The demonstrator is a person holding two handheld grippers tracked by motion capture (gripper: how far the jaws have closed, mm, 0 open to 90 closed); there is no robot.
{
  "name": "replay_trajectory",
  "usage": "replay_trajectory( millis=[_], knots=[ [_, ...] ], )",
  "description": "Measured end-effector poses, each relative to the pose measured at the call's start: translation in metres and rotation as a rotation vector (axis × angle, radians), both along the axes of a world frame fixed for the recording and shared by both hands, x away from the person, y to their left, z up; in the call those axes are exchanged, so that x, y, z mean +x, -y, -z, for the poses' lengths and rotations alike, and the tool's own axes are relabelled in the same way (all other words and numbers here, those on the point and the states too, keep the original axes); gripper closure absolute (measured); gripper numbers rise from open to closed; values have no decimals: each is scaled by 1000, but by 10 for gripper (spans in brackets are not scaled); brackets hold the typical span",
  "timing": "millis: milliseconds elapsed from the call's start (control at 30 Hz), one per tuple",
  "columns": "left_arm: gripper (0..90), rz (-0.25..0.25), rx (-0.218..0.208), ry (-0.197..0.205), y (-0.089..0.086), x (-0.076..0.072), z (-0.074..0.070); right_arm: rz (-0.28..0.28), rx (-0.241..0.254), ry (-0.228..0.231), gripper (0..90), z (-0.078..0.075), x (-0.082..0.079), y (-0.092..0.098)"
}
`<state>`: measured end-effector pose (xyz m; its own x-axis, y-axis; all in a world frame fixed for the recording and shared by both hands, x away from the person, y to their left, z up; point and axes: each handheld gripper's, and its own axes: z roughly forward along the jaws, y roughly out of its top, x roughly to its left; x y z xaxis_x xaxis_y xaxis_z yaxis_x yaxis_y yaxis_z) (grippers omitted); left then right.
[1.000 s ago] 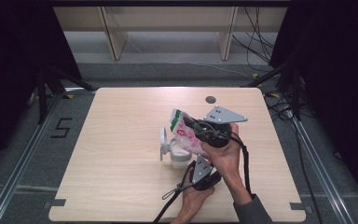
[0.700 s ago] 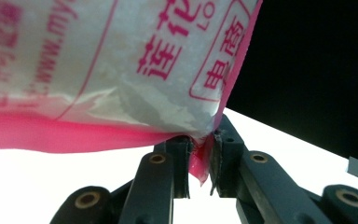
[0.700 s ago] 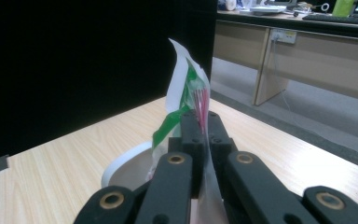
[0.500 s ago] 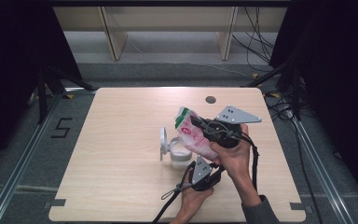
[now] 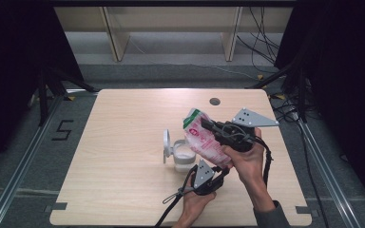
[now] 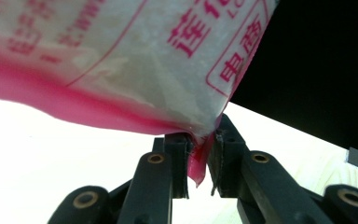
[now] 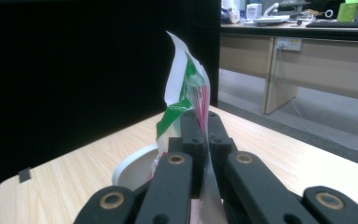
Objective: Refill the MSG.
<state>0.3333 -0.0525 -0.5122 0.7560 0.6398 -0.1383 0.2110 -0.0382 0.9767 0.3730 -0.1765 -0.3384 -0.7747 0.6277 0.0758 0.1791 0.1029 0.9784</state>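
A pink and white bag with red print hangs tilted over an open white container near the table's front middle. My right gripper is shut on the bag's green-striped upper edge, its jaws pressed together on the film. Coming from below, my left gripper pinches the bag's lower pink corner between its jaws. The container's round lid stands open at its left side.
The wooden table has a dark round grommet near its far edge. Cables trail from both grippers toward the front edge. Wooden shelving stands beyond the table, and black curtains flank both sides.
My right gripper has moved the bag's top to the right and slightly up. The left gripper and the container have stayed where they were.
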Motion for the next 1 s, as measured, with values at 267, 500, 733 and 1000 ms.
replay_trajectory(
  millis=[267, 500, 733, 1000],
  knots=[
    [781, -17, -2, -17, -9, -1, 5, -11, 58, -30, 900, 1, -7, 19],
    [780, -35, 12, -24, -17, -2, 7, -14, 67, -32, 900, 5, -8, 25],
    [778, -53, 26, -20, -27, -5, 7, -43, 129, -48, 900, 10, -11, 32],
    [764, -46, -2, -37, -28, -11, 0, -38, 236, -64, 900, 13, -11, 44]
  ],
)
